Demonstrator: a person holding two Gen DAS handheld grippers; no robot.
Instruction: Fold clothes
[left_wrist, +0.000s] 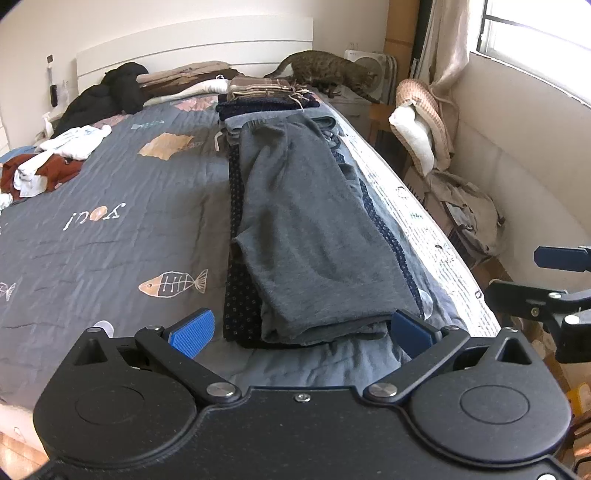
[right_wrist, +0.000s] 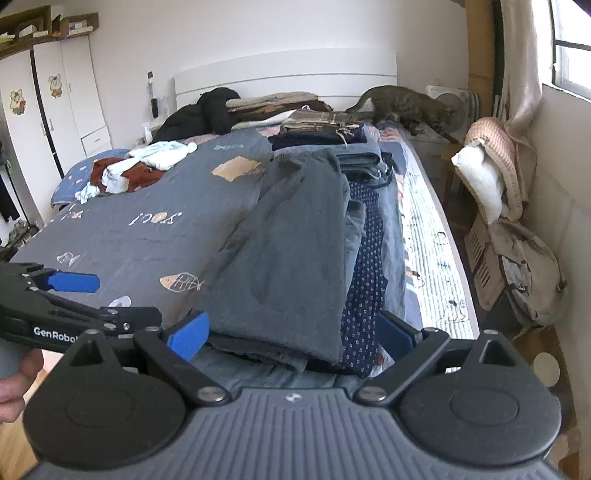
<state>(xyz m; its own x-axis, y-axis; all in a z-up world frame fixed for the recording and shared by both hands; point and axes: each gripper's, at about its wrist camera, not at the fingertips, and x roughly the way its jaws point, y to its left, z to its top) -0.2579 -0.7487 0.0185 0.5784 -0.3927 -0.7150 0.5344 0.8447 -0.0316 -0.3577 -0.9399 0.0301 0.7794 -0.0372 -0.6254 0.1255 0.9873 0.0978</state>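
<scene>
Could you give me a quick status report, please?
Both grippers, left and right, open, empty. Grey garment folded long on the bed. Cat at far end.

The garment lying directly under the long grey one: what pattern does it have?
Dark navy garment with small pale square dots, clearest in the right wrist view.

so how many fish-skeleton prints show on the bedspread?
2 in the left wrist view: one fish-skeleton print left of the grey trousers, near the open left hand-held gripper; a second cut off at the frame's left edge. Clothes may hide others.
</scene>
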